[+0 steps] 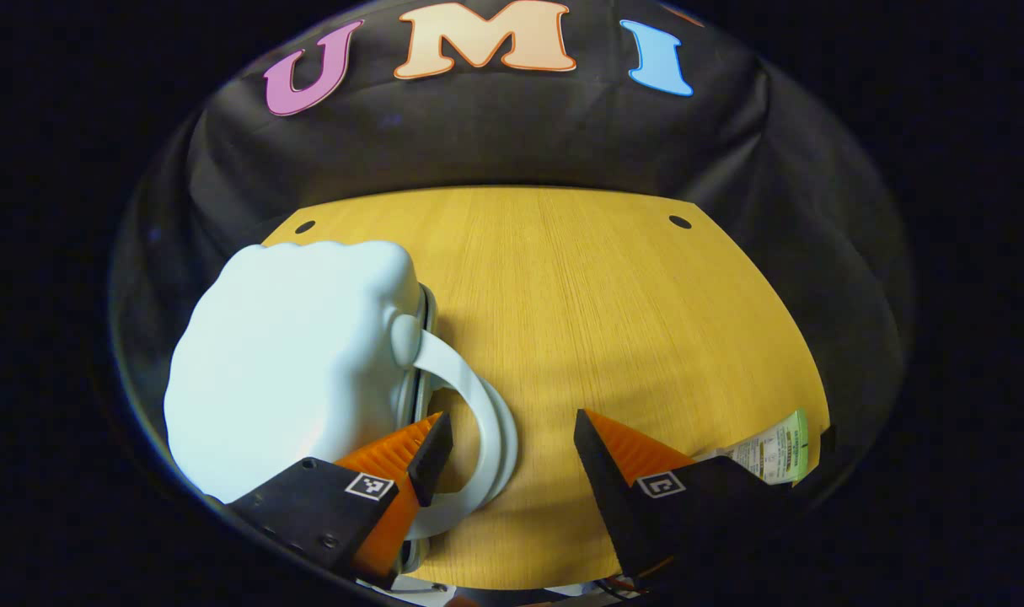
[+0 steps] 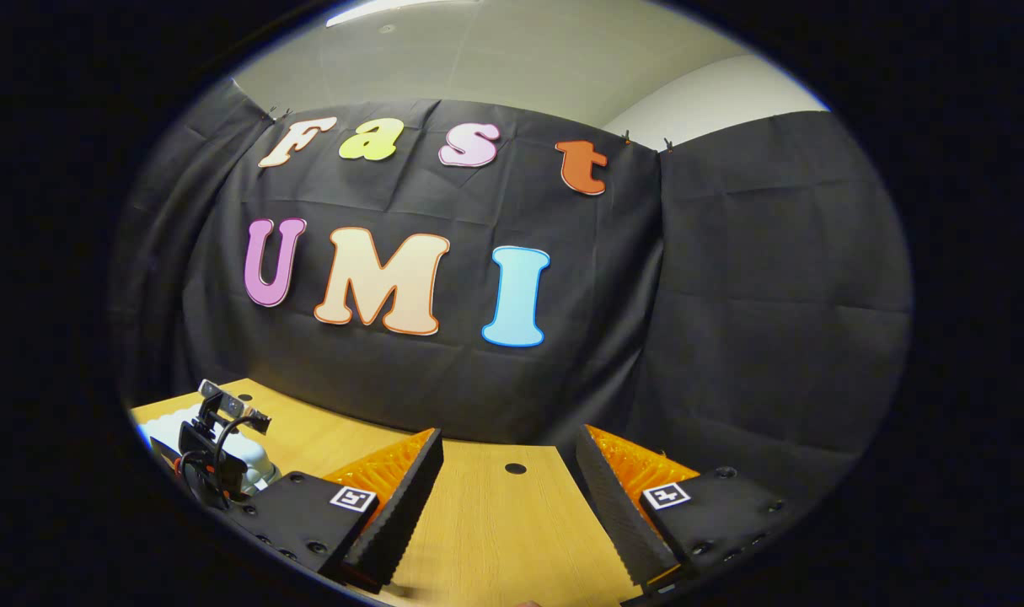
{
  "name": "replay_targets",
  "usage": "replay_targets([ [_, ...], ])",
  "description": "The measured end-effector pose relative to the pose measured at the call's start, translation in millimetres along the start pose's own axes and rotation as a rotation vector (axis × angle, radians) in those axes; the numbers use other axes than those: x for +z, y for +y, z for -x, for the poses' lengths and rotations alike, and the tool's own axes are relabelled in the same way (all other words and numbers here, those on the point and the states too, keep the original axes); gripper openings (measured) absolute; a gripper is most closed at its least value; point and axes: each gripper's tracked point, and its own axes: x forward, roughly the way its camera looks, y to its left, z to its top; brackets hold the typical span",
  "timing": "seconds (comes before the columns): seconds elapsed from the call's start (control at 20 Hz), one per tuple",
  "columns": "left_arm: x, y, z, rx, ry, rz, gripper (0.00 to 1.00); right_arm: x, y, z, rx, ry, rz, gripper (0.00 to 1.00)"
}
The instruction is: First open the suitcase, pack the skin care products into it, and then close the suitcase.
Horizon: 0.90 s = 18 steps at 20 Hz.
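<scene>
Left gripper (image 1: 505, 447): I see it wide open, one finger inside the suitcase (image 1: 292, 362) handle (image 1: 478, 421) loop at 9 o'clock, gripping nothing.
Right gripper (image 2: 508, 480): wide open, empty, above the surface (image 2: 495, 523).

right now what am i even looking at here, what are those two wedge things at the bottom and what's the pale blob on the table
Those wedges are the fingers of handheld grippers; a person carries one in each hand, with a camera riding on each. In the left gripper view, the left gripper hangs open at the handle of a small pale blue suitcase, which lies closed on the wooden table. One finger reaches inside the handle loop; nothing is clamped. A tube with a green end lies at the right edge. The right gripper view looks higher, towards the booth wall; the right gripper is open and empty, with the left gripper far off at lower left.
</scene>
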Motion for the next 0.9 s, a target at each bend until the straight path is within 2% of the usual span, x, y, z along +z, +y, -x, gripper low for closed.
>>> replay_targets([
  [0.35, -15.1, -3.5, -16.8, -0.019, 0.125, 0.042, 0.86, -5.1, 2.0, 3.6, -0.003, 0.006, 0.008, 0.98],
  [0.45, -22.4, -10.7, -18.4, -0.055, 0.166, 0.054, 0.84, -8.9, 1.2, 5.7, -0.003, 0.013, 0.011, 0.99],
  [0.65, -17.6, -5.5, -13.5, -0.049, 0.154, 0.011, 0.65, -12.5, -1.3, 8.0, -0.002, 0.017, 0.0, 0.99],
  [0.7, -17.3, -5.2, -11.9, -0.054, 0.156, 0.003, 0.52, -12.7, -1.3, 8.1, 0.0, 0.018, -0.006, 0.99],
  [0.75, -16.2, -4.9, -11.3, -0.053, 0.158, -0.005, 0.43, -14.4, -2.1, 8.0, -0.001, 0.016, -0.009, 0.99],
  [0.8, -16.4, -2.7, -8.4, -0.051, 0.162, -0.016, 0.43, -14.1, -2.5, 8.1, 0.001, 0.014, -0.009, 0.99],
  [0.85, -16.3, 0.5, -10.2, -0.045, 0.17, -0.032, 0.5, -13.0, -2.2, 8.5, 0.002, 0.009, -0.009, 0.98],
  [0.9, -16.7, 5.4, -9.8, -0.033, 0.175, -0.048, 0.38, -12.1, -2.3, 9.2, 0.005, 0.003, -0.009, 0.98],
])
